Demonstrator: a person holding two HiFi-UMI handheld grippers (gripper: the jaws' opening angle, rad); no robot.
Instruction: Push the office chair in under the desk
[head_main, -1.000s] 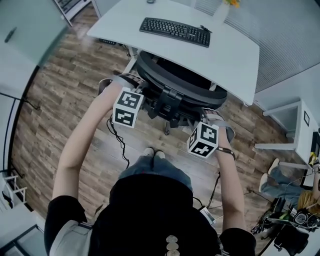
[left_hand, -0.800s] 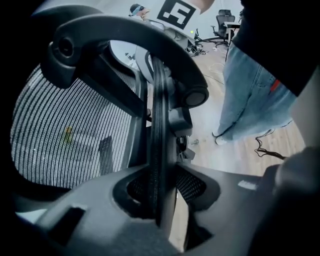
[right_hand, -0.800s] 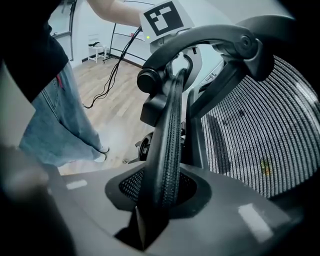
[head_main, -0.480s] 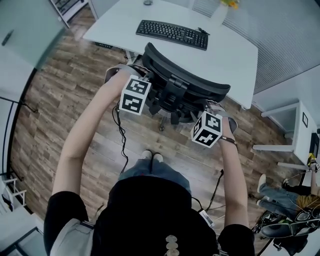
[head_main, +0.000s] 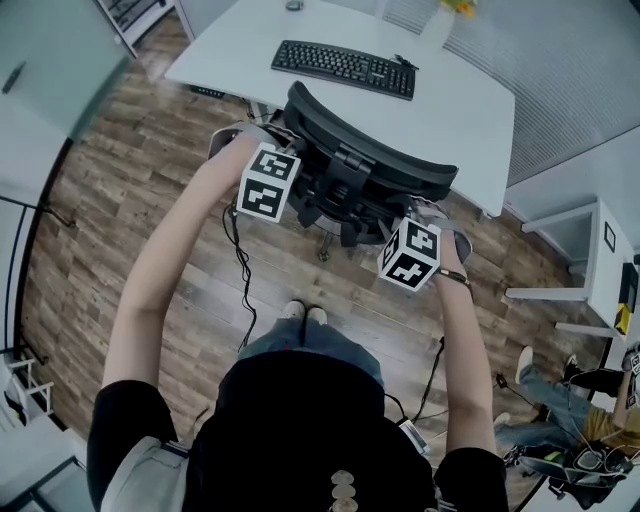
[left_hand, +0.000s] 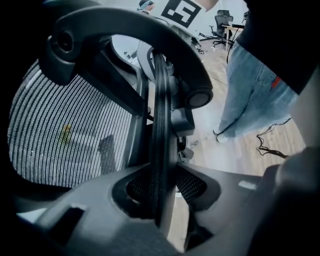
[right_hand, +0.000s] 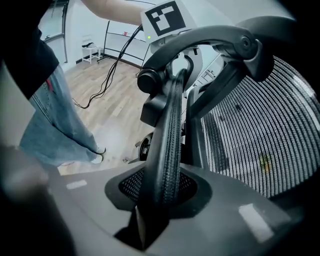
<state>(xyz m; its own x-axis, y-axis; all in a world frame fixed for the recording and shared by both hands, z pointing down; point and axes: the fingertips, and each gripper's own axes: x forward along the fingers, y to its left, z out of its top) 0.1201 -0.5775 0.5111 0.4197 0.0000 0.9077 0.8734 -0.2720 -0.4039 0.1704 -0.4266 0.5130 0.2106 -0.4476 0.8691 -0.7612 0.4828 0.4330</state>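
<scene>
- We've got the office chair (head_main: 370, 170) right up against the near edge of the desk (head_main: 470, 110), backrest facing us, seat apparently part-way beneath the top.
- The left gripper (left_hand: 160, 195) is clenched on the backrest rim (left_hand: 160, 125), and the right gripper (right_hand: 162, 192) grips that same rim further along the desk's edge.
- Here's the danger: both grips sit high on the backrest, so a hard shove towards the desk could tip the back forward rather than roll the castors.
- The armrest (head_main: 228, 140) looks close to the desk's edge. If it rides too high, it jams there.
- Uneven pushing would swing the chair askew to the desk.
- The cable (head_main: 240, 270) trails on the floor short of the desk and could snag a foot.
</scene>
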